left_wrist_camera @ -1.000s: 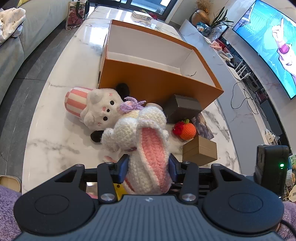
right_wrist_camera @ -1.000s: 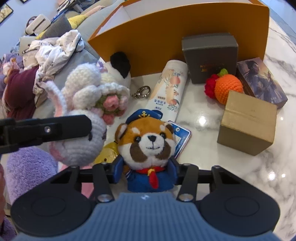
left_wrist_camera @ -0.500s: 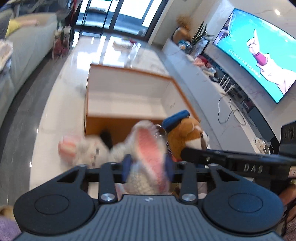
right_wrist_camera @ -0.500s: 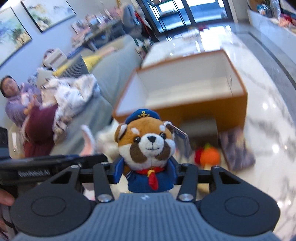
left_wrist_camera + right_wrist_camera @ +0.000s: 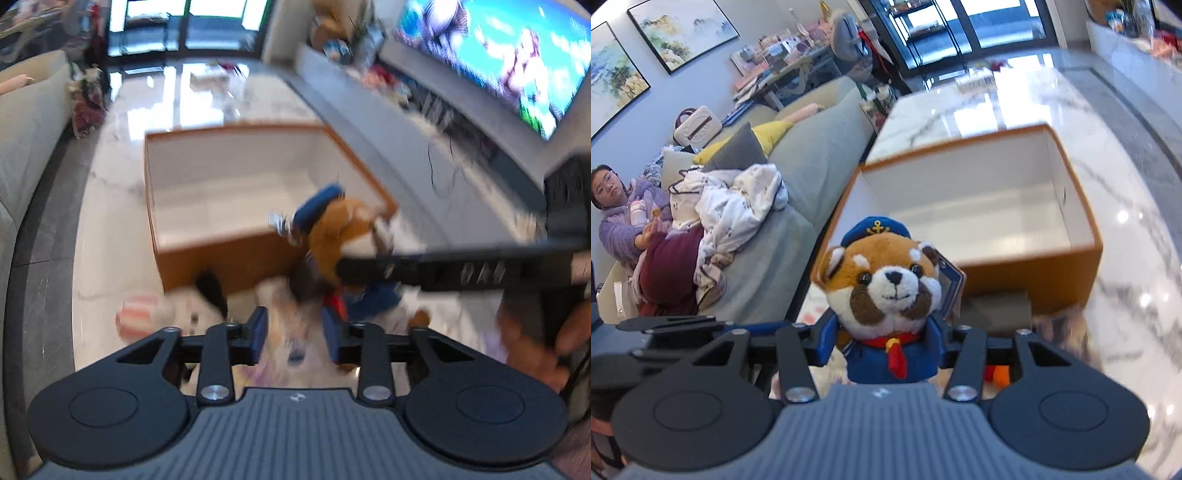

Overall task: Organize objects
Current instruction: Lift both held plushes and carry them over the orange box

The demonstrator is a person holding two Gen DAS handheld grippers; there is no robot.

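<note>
Both tools have risen off the surface (image 5: 1126,258) with their plush toys: the right tool (image 5: 886,345) now carries the red panda sailor (image 5: 886,288) just short of the orange box (image 5: 1027,273), and the left tool (image 5: 295,332) lifted the crocheted bunny (image 5: 295,339) alongside it.

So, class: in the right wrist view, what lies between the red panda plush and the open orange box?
A blue-edged tag beside the red panda plush, then only the orange box front wall; right wrist view.
</note>
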